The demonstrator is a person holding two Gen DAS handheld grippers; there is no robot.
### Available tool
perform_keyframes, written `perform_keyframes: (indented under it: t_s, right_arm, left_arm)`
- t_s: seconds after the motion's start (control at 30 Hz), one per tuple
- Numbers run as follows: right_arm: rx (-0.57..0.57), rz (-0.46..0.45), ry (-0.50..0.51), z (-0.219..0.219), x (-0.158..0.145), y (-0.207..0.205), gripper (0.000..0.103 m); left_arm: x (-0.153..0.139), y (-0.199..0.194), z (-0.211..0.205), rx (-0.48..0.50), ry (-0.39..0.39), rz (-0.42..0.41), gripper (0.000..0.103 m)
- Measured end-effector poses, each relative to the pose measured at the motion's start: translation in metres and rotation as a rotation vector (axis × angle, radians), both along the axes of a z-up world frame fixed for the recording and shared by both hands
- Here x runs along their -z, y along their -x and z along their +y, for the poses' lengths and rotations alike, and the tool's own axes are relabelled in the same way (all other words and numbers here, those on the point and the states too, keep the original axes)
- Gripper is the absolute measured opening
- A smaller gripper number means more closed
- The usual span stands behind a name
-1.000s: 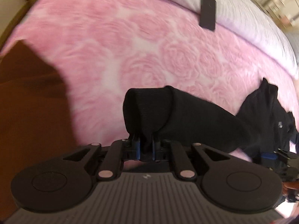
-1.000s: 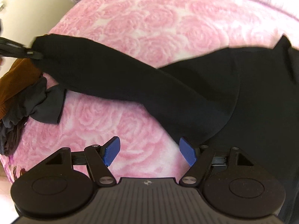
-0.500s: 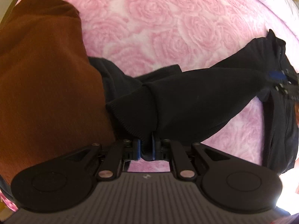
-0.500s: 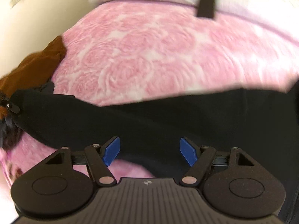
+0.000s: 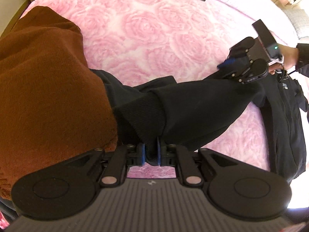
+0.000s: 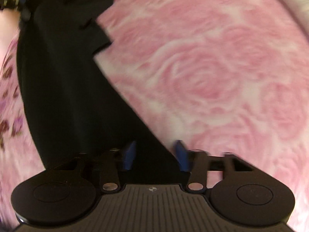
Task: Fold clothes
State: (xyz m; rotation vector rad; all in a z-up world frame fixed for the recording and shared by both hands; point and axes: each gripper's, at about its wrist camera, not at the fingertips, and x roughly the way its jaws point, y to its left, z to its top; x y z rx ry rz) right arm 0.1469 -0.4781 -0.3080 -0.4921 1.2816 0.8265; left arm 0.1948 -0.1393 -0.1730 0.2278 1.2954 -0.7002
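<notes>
Left wrist view: we log our left gripper point(image 5: 150, 153) pinching the ribbed cuff point(image 5: 143, 114) of the black knit jacket point(image 5: 195, 110) beside a rust-brown knitted garment point(image 5: 48, 89); the sleeve's long axis runs right across the pink rose-patterned bedspread point(image 5: 144, 31) towards our right gripper point(image 5: 229, 62). Right wrist view: that tool's blue pads stand spread, straddling the sleeve's edge point(image 6: 150, 154), blurred.

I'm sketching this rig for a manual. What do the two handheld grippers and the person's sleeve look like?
Both grippers are black, with blue pads on the fingers, linkage arms on silver pivot pins, two round discs and a grey ribbed body bearing a small white logo: left gripper, right gripper. In the left wrist view the right gripper carries a boxy module with a green light. The sleeve is dark.
</notes>
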Motion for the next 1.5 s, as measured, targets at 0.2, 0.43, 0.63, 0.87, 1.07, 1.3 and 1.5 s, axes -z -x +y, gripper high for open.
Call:
perform_keyframes:
  t_s: [0.2, 0.43, 0.63, 0.87, 1.07, 1.3, 1.5]
  right_arm:
    - [0.124, -0.140, -0.022, -0.016, -0.046, -0.013, 0.002]
    - [0.239, -0.253, 0.071, -0.038, -0.034, -0.015, 0.001]
    - [0.342, -0.268, 0.053, -0.044, -0.027, -0.010, 0.000]
    - [0.435, -0.355, 0.025, -0.063, -0.042, 0.002, 0.000]
    - [0.548, -0.398, 0.021, -0.087, -0.052, 0.003, 0.000]
    - [0.633, -0.402, 0.022, -0.089, -0.059, 0.001, 0.035]
    - [0.631, -0.386, -0.026, -0.066, -0.074, 0.044, 0.036]
  left_arm:
    - [-0.025, -0.027, 0.012, -0.132, 0.083, -0.059, 0.002]
    - [-0.005, -0.057, -0.024, -0.068, 0.058, -0.046, 0.028]
    - [0.026, -0.071, -0.062, 0.061, -0.023, -0.010, 0.048]
    - [0.058, -0.085, -0.096, 0.244, -0.093, 0.060, 0.024]
    - [0.037, -0.099, -0.093, 0.169, -0.074, -0.084, 0.003]
    - [0.034, -0.119, -0.083, 0.006, -0.056, -0.138, 0.039]
    - [0.061, -0.119, -0.092, -0.014, -0.033, -0.056, 0.050]
